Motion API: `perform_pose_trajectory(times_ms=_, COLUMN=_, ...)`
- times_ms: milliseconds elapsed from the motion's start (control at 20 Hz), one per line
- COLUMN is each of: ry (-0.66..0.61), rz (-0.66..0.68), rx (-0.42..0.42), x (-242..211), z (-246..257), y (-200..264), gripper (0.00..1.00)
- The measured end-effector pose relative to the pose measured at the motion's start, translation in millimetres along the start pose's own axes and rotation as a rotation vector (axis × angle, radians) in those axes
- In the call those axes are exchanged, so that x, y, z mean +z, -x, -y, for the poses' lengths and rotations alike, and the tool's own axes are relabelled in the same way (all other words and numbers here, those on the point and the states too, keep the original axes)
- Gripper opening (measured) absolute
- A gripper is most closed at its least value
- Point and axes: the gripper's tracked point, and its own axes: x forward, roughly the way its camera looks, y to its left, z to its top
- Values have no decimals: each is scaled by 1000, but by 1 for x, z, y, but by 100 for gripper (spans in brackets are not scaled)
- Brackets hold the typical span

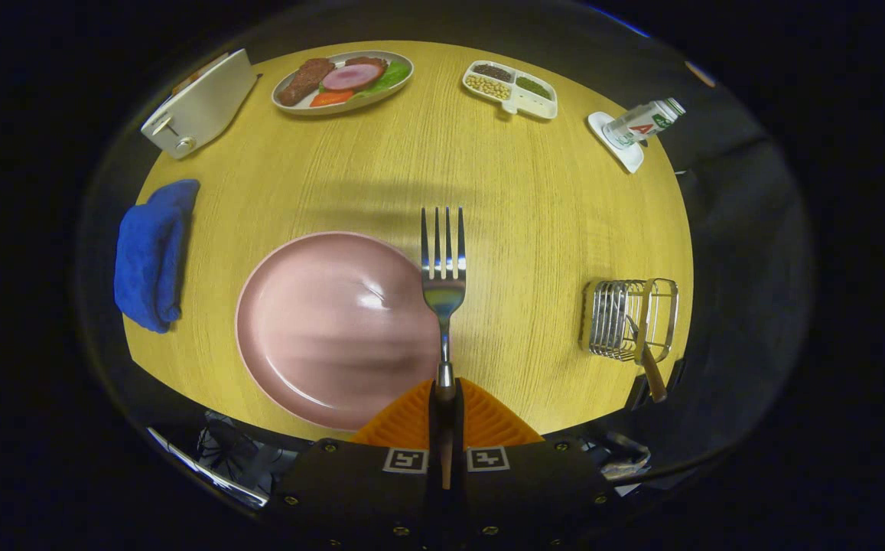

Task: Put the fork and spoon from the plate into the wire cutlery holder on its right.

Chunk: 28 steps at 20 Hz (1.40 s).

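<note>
My gripper is shut on the handle of a metal fork, which sticks straight ahead from between the fingers, tines forward, lifted above the table. Below and left of the fork lies the pink plate, bare of cutlery. To the right of the plate stands the wire cutlery holder, with a wooden-handled utensil leaning out of it toward me.
A blue cloth lies left of the plate. At the far side of the wooden table are a white toaster, an oval dish of food, a divided tray and a carton on a white coaster.
</note>
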Motion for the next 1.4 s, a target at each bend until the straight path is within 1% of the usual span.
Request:
perform_pose_trajectory(times_ms=500, ry=-128, rz=23, rx=-48, x=7, z=64, y=15, gripper=4)
perform_pose_trajectory(times_ms=900, ry=-230, rz=8, rx=-89, x=4, z=117, y=22, gripper=4)
perform_pose_trajectory(times_ms=1150, ry=-289, rz=-31, rx=-119, x=-7, z=152, y=19, gripper=4)
perform_pose_trajectory(times_ms=1400, ry=-316, rz=-95, rx=-169, x=-25, z=186, y=14, gripper=4)
